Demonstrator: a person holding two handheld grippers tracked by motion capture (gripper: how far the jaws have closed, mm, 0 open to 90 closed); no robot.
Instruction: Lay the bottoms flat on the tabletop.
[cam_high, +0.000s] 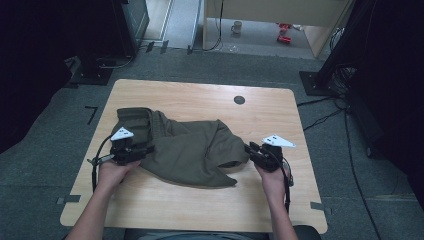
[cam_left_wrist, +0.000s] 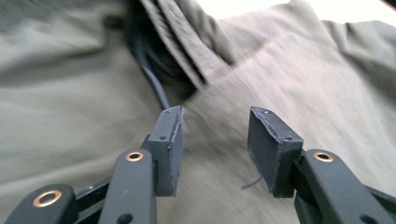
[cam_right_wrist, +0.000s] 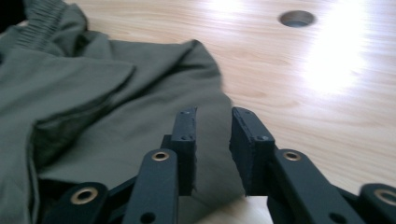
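- Right now my left claw hangs parted over the olive garment near the worktop's left edge; in the left gripper view the pads stand apart with cloth beneath them and nothing pinched.
- My right claw sits at the garment's right-hand tip, toward the worktop's right edge. In the right gripper view a flap of cloth runs up between the pads, but there is a gap and they do not press on it: released.
- To do this step well, I judge I should sink both claws to the cloth, take only the top layer at each end, and close fully before lifting, so the piece spreads evenly rather than bunching.
- The garment lies crumpled across the worktop's middle, its long axis running from the left edge toward the right edge, slightly slanted.
- Its gathered band points to the far left corner; a pointed corner aims at the near edge.
- A round hole sits near the far edge, well apart from the cloth.
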